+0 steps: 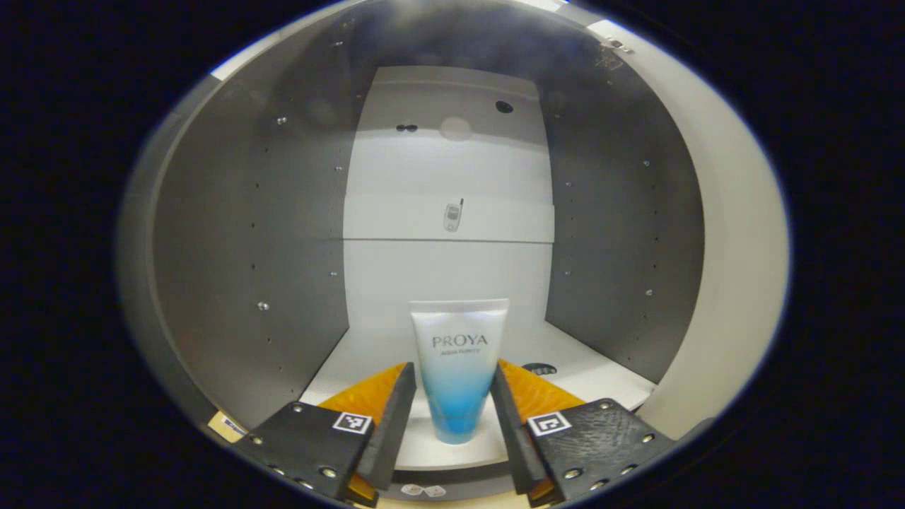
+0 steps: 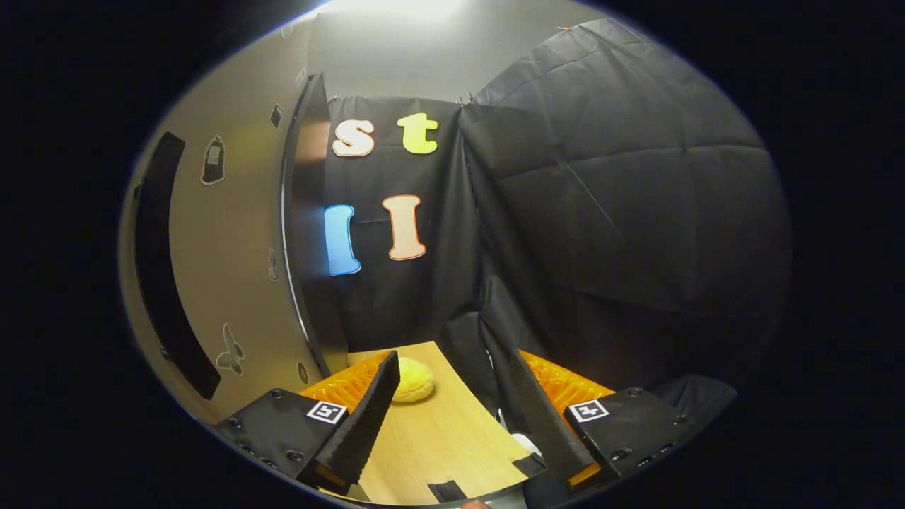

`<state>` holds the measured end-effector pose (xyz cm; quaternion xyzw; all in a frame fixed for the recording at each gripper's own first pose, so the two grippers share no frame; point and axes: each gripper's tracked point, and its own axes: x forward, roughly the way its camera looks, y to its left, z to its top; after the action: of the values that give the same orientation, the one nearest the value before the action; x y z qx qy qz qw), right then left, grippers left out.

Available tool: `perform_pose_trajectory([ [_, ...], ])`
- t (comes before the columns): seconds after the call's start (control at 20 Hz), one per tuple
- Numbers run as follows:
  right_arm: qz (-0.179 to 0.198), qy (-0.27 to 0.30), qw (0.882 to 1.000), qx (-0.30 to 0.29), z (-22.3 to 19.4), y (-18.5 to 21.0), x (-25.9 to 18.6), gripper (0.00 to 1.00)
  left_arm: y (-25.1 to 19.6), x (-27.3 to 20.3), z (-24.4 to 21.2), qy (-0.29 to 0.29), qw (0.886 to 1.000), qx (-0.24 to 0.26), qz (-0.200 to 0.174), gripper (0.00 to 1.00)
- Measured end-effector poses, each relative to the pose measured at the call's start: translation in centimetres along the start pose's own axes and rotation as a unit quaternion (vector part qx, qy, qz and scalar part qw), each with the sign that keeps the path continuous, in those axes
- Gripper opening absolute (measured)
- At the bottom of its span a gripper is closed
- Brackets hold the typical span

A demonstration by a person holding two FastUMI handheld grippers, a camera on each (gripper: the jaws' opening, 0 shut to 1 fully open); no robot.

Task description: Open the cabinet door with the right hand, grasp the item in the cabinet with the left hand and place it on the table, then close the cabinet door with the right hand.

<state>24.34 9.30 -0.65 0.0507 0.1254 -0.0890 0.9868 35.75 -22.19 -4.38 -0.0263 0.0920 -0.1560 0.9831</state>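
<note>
Left gripper (image 1: 452, 417): nearest the lens in the left gripper view; its two fingers reach into the open cabinet and stand one to each side of the tube. The jaws are fairly narrow, each close beside the tube's lower half; whether they touch it I cannot tell.
Right gripper (image 2: 449, 413): nearest the lens in the right gripper view; jaws spread wide and holding nothing, over the table beside the open door.
Cabinet (image 1: 233, 233): open toward the left gripper view, grey side walls with rows of small holes, a pale back panel and a white floor.
Cabinet door (image 2: 233, 240): swung open, seen edge-on at the left of the right gripper view, pale with a long dark handle slot and small stickers on its face.
Table (image 2: 445, 445): light wood, below the right gripper.
Tube (image 1: 458, 367): stands upright on the cabinet floor near its front edge, wide flat end up, narrowing downward; white at the top fading to blue at the bottom, with printed lettering.
Yellow round thing (image 2: 413, 379): lies on the table just past the right gripper's left finger, near the foot of the door.
</note>
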Motion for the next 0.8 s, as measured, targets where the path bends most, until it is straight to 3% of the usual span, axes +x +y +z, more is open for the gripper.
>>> perform_pose_trajectory([
  [0.1, 0.001, -0.001, 1.0, -0.001, 0.1, 0.0, -0.1, 0.98, 0.5, 0.0, 0.1, -0.004, 1.0, 0.004, 0.004, 0.55],
  [0.15, 0.003, -0.001, 1.0, -0.001, 0.2, 0.0, -0.1, 0.93, 0.3, -0.1, 0.1, -0.005, 1.0, 0.006, 0.002, 0.54],
  [0.35, 0.015, -0.002, 1.0, -0.001, 0.1, 0.1, 0.0, 0.93, 0.7, -2.5, 0.4, -0.017, 1.0, 0.003, 0.001, 0.46],
  [0.55, 0.043, -0.001, 0.999, -0.001, 0.2, 0.8, 0.2, 0.93, 1.6, -6.1, 0.5, -0.032, 0.999, 0.002, 0.009, 0.49],
  [0.65, 0.058, -0.002, 0.998, -0.002, 0.2, 1.2, 0.2, 0.98, 2.6, -8.3, 0.3, -0.041, 0.999, 0.0, 0.019, 0.53],
  [0.7, 0.067, -0.002, 0.998, -0.004, 0.1, 1.4, 0.2, 0.98, 3.0, -9.4, 0.0, -0.045, 0.999, 0.0, 0.024, 0.46],
  [0.75, 0.074, -0.001, 0.997, -0.004, 0.1, 1.5, 0.2, 0.98, 3.5, -10.5, -0.3, -0.046, 0.998, -0.001, 0.031, 0.46],
  [0.8, 0.081, -0.001, 0.997, -0.004, 0.1, 1.6, 0.1, 0.98, 4.3, -11.7, -0.6, -0.048, 0.998, -0.004, 0.037, 0.53],
])
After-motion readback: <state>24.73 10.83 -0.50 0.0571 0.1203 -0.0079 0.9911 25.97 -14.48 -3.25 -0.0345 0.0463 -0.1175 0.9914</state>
